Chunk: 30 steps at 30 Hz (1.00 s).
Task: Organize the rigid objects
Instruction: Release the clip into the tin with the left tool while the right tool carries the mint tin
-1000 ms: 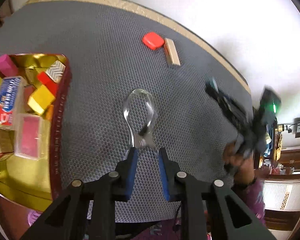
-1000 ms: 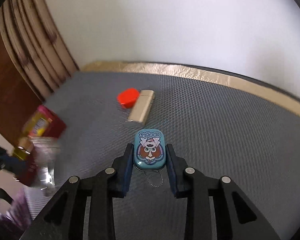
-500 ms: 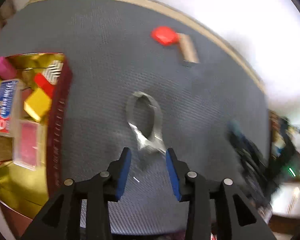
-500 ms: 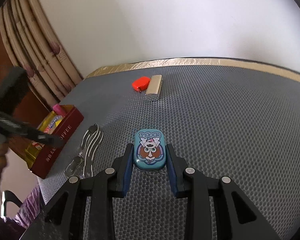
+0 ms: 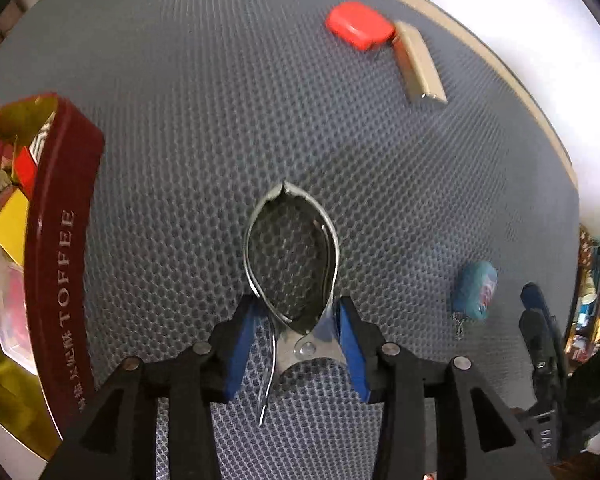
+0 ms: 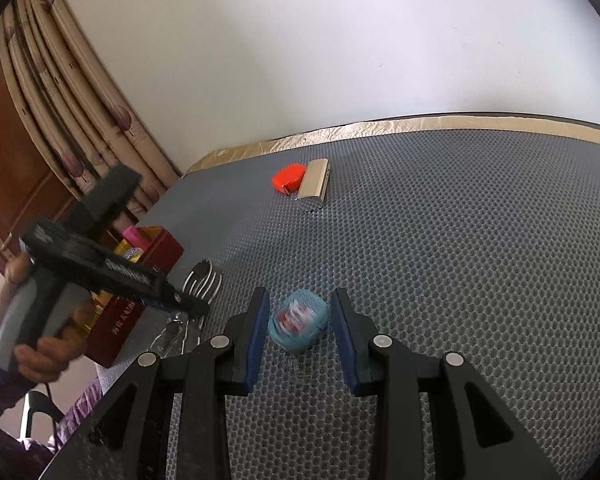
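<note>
Rightward, open grey mat runs to its tan edge.

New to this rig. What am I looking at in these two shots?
No robot: a person holds a two-finger gripper in each hand, each with a fisheye camera looking along its fingers. One picture is from the left gripper, the other from the right gripper. On the grey mat lie metal nippers, a blue tin, a red case, a beige bar and a red toffee box. The left jaws have just been opening, nippers between them; the tin lies loose between the open right jaws. Nothing is clearly gripped.
</note>
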Motion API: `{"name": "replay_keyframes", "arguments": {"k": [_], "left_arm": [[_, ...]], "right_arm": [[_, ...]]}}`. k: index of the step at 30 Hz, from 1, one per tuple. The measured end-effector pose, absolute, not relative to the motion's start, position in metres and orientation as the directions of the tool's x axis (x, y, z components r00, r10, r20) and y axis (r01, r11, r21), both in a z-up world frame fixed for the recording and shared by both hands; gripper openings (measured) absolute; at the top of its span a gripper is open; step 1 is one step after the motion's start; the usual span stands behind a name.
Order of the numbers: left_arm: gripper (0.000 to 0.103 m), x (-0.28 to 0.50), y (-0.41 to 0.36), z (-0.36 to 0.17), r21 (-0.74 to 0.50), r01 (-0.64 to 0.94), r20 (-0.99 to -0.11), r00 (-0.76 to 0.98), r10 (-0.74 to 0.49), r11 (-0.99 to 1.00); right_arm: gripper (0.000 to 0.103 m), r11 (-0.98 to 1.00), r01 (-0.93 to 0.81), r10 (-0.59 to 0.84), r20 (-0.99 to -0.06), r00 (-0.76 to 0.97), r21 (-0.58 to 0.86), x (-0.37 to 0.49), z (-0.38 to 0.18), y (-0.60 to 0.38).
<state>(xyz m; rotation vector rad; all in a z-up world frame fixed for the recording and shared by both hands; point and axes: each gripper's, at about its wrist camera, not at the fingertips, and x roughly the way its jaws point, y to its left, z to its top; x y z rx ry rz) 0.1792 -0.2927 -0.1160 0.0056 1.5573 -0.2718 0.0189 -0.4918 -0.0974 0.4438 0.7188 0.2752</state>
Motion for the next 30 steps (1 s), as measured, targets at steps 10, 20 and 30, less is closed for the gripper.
{"name": "replay_keyframes", "arguments": {"k": [10,20,30], "left_arm": [[0.032,0.170,-0.302,-0.114,-0.137,0.305,-0.990,-0.002,-0.143,0.942],[0.032,0.152,-0.246,-0.041,-0.221,0.299,-0.960,0.102,-0.262,0.928],[0.032,0.139,-0.133,-0.007,-0.154,0.193,-0.963,0.191,-0.191,0.969]], "right_arm": [[0.036,0.893,-0.101,0.380,-0.615,0.691,0.438,0.023,-0.097,-0.478],[0.064,0.955,-0.004,0.233,-0.742,0.629,0.297,0.052,-0.098,-0.429],[0.030,0.949,0.062,0.208,-0.759,0.617,0.311,0.053,-0.104,-0.423]]}}
